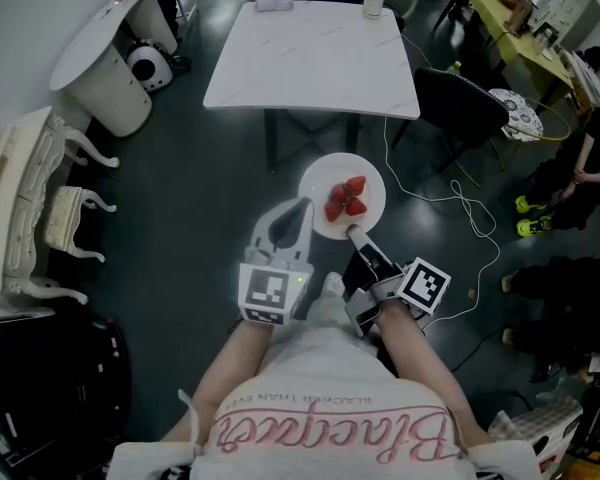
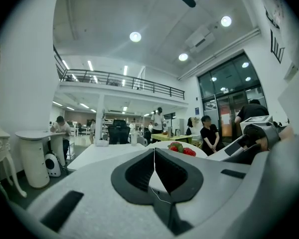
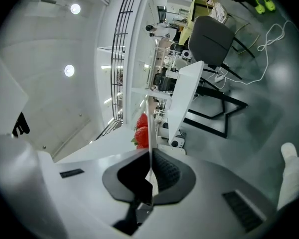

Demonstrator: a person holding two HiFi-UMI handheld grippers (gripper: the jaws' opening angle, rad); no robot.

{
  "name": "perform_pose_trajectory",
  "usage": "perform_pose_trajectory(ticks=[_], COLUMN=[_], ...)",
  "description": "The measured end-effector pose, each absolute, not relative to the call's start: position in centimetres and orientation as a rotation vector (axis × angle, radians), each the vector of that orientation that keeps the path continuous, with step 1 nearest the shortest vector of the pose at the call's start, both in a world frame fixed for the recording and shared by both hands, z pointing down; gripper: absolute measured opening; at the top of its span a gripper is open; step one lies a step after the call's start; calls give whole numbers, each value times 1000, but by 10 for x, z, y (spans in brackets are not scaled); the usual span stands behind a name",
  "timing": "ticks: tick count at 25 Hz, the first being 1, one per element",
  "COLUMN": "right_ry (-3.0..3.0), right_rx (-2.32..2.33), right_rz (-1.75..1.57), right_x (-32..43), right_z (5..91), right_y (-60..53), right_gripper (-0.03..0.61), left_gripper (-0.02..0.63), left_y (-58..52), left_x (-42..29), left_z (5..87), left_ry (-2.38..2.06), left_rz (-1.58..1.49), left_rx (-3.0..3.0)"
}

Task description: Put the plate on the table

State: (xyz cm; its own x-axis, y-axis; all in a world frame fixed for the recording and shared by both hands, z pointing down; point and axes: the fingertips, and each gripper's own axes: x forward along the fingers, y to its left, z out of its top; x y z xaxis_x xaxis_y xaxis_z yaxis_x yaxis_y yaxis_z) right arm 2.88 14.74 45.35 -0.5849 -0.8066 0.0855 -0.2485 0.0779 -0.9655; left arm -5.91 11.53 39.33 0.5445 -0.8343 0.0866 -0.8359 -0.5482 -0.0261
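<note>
Right tongs (image 1: 353, 232) are clamped on the plate (image 1: 368, 174) rim, seen edge-on only in the right gripper view; left tongs (image 1: 304, 206) are closed, empty. Only in the head view is the plate seen mid-frame, below the table (image 1: 310, 58).

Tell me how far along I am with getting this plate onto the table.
Done: the plate with strawberries is lifted, clamped at its rim by the left tongs and right tongs. In hand: it hangs over the dark floor, short of the table. Left: carry it over the tabletop, set it down, release both tongs.
</note>
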Motion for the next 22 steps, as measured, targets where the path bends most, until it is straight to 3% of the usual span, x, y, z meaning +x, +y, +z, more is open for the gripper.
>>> perform_pose_trajectory(ticks=[7,22], right_ry=[1879,1907], right_rx=[-1022,-991], right_rz=[-1557,-1528], right_x=[79,94], right_z=[441,450], right_y=[54,-10], right_gripper=[10,10], left_gripper=[6,6], left_y=[24,-30], left_x=[-18,-2], left_z=[378,394], left_ry=[-1535,-1578], left_rz=[136,93], left_rx=[2718,2709])
